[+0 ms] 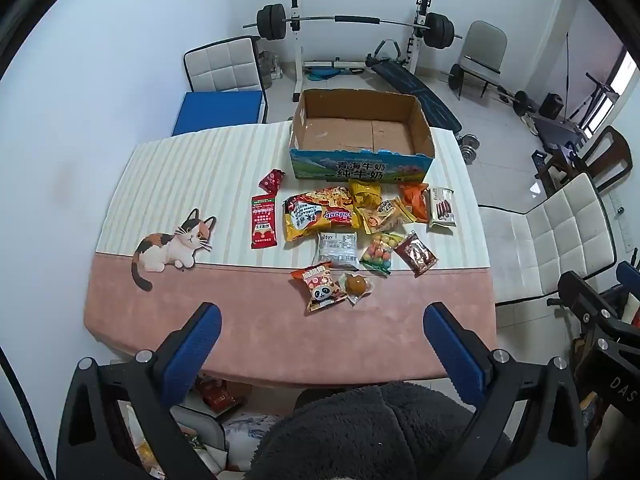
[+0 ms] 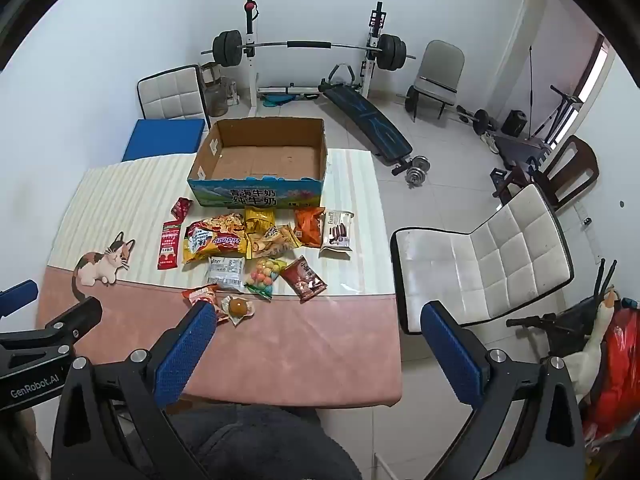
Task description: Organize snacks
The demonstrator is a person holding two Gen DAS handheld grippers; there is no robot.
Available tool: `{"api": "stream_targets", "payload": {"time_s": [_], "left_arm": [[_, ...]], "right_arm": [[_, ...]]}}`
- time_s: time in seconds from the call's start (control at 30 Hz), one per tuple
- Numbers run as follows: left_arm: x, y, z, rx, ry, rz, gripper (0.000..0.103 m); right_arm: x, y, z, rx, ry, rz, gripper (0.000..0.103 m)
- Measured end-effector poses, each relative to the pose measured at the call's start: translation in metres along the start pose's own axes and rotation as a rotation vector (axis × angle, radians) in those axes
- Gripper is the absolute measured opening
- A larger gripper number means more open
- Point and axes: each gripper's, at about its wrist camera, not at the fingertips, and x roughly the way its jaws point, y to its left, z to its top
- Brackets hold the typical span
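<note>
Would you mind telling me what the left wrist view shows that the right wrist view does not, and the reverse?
Only the left wrist view shows the whole panda snack packet. Only the right wrist view shows the red bag on the floor and the white chair in full. Both show the empty cardboard box, the snack pile, the cat picture and open blue fingers.

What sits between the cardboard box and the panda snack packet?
Left wrist view: the big yellow chip bag and a white packet lie between cardboard box and panda packet.
</note>
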Motion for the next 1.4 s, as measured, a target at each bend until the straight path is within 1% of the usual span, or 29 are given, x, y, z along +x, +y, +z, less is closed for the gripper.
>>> {"api": "stream_targets", "payload": {"time_s": [0.27,0.37,0.4,0.73,1.4], "left_arm": [[0.002,-0.002,0.001,0.007,0.004,-0.009,0.103],[-0.003,0.003,0.003,-0.005,-0.001,-0.018,0.103],[-0.003,-0.001,0.005,-0.003,-0.001,-0.016,0.103],[-0.009,0.0,0.007,-0.008,-0.015,-0.022,0.103],[-0.009,-0.002,0.007,-0.005,-0.01,-0.024,0.103]], "right_arm": [[-0.001,0.001,0.0,-0.008,-0.008,0.0,0.103],[0.003,0.0,-0.001,-0.002,-0.003,0.005,0.103],[0.003,0.0,-0.001,-0.003,-0.002,0.003,0.103],[0.001,0.0,0.001,-0.001,0.001,0.006,0.103],[0.0,0.008,0.007,-0.002,0.006,0.009,0.103]]}}
